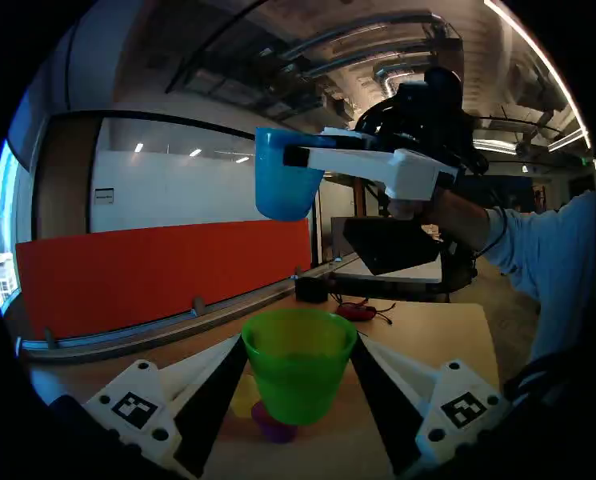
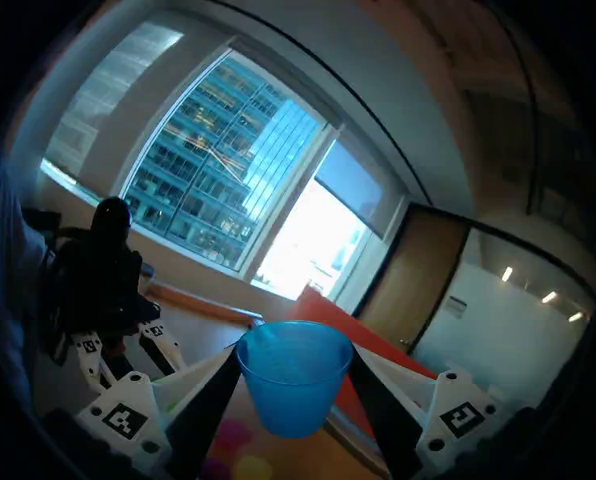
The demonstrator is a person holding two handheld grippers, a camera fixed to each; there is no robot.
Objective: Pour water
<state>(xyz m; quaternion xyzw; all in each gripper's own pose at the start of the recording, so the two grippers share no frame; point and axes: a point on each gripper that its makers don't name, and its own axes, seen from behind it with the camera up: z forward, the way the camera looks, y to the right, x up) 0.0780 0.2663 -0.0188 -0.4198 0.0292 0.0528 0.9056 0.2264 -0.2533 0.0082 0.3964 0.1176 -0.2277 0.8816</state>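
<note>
A big window [image 2: 210, 184] shows tall buildings and bright sky. An orange board [image 1: 162, 276] stands behind the wooden table [image 1: 434, 320]. Long lights [image 1: 542, 58] glow near pipes [image 1: 354, 34] on the ceiling.

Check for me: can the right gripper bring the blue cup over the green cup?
Probably yes: the right gripper holds the blue cup up in open air beyond the green cup, with nothing between them.

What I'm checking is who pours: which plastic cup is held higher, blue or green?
The blue plastic cup, held in the right gripper above the green plastic cup, which the left gripper holds lower down.
</note>
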